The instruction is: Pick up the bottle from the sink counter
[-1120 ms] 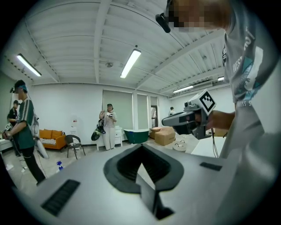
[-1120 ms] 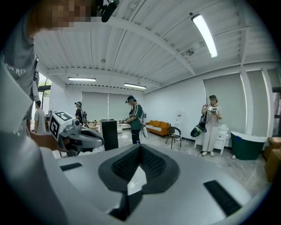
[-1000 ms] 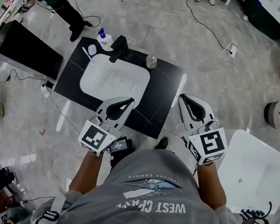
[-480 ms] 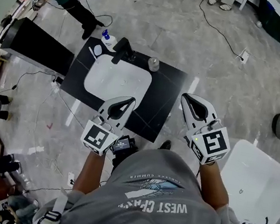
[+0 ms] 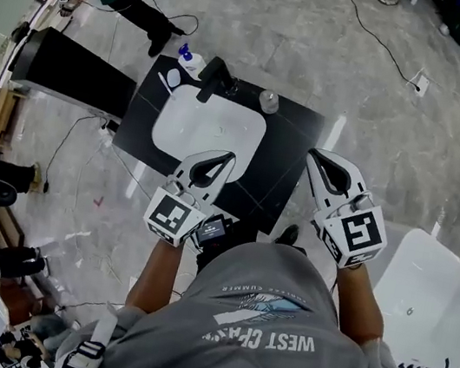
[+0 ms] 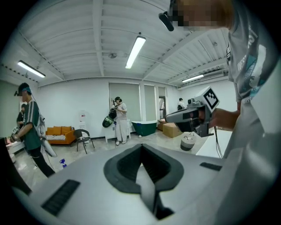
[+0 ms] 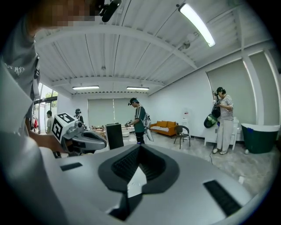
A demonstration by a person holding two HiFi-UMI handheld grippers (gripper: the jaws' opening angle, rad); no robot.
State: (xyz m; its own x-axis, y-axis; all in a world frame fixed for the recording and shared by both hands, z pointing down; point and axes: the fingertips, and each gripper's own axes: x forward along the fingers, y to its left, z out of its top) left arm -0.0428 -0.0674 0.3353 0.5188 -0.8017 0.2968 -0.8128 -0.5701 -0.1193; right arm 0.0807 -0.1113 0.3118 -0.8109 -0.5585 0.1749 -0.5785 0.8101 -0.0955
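One blue-capped bottle (image 5: 191, 59) stands upright at the far left corner of the black worktop (image 5: 283, 157), just beside the one black tap (image 5: 214, 79). A single clear glass (image 5: 268, 101) sits right of the tap. The white basin (image 5: 209, 127) lies between the bottle and the two grippers. The left gripper (image 5: 222, 159) hangs over the worktop's near side, fingers (image 6: 83, 176) clenched on nothing. The right gripper (image 5: 317, 157), at the right edge, is likewise clenched and empty. A black box (image 5: 73, 72) stands left of the worktop.
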